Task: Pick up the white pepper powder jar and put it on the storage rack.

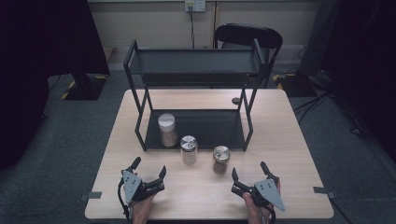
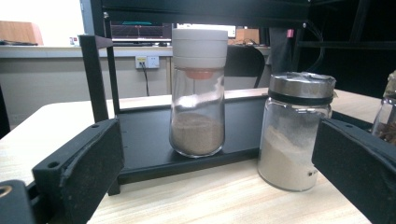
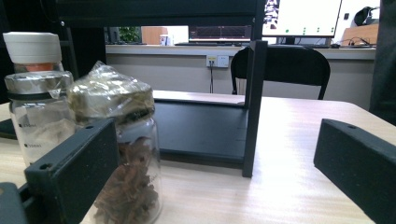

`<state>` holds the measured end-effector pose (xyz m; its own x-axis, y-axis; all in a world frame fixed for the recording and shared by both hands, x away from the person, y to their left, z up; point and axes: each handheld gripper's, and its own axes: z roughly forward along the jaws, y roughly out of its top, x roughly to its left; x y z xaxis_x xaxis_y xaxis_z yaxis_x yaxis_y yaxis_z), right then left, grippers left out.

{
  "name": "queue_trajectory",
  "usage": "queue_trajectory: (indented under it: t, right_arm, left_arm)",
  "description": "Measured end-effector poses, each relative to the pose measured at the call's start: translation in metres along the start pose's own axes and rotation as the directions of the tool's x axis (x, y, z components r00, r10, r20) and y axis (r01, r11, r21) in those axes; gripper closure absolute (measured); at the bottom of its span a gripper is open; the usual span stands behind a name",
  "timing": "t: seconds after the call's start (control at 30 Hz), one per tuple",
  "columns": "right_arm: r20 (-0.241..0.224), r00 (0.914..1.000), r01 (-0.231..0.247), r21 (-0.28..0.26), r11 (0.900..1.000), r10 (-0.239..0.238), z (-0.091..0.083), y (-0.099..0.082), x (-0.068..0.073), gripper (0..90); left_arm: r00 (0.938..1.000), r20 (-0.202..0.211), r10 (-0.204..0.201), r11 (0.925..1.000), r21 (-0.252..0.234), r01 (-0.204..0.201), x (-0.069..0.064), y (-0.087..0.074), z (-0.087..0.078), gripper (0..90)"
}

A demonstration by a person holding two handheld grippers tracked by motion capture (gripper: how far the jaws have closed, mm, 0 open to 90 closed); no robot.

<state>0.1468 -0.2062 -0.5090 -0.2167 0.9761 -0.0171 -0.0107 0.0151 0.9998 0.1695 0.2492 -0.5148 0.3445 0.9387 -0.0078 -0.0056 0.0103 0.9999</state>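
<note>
High view shows your left gripper (image 1: 149, 169) and right gripper (image 1: 249, 171) near the bottom edge, both spread wide and grasping nothing. Just above them, at the frame's centre, stand the steel-lidded jar (image 1: 188, 149) and the foil-topped jar (image 1: 221, 159); the white-capped jar (image 1: 167, 129) sits on the black rack (image 1: 219, 128).

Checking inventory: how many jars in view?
3. White-lid jar on the rack's bottom shelf; metal-lid jar and wrapped-lid jar on the table before it. None seem hidden.
</note>
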Motion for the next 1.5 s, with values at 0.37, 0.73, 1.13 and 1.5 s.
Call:
queue_trajectory:
  t: [0.37, 0.73, 1.13, 1.5]
  right_arm:
    - [-0.017, 0.9997, 0.020, -0.004, 0.9998, -0.020, 0.001, 0.013, 0.007, 0.0]
    - [-0.039, 0.9987, 0.034, 0.003, 0.9994, -0.033, 0.004, 0.022, 0.015, 0.0]
    - [-0.071, 0.9963, 0.049, 0.000, 0.9988, -0.049, 0.011, 0.034, 0.029, 0.0]
    - [-0.100, 0.9936, 0.052, -0.006, 0.9986, -0.052, 0.017, 0.046, 0.039, 0.0]
  left_arm:
    - [0.9999, -0.002, -0.012, 0.9999, -0.006, 0.012, 0.001, -0.001, 0.000, 0.5]
    - [1.0000, -0.009, -0.004, 1.0000, -0.004, 0.004, -0.001, -0.001, 0.000, 0.0]
    - [0.9998, -0.019, 0.003, 0.9999, -0.010, -0.003, -0.004, -0.002, -0.001, 0.0]
    - [0.9999, -0.016, 0.004, 0.9999, -0.011, -0.004, -0.004, -0.002, -0.001, 0.0]
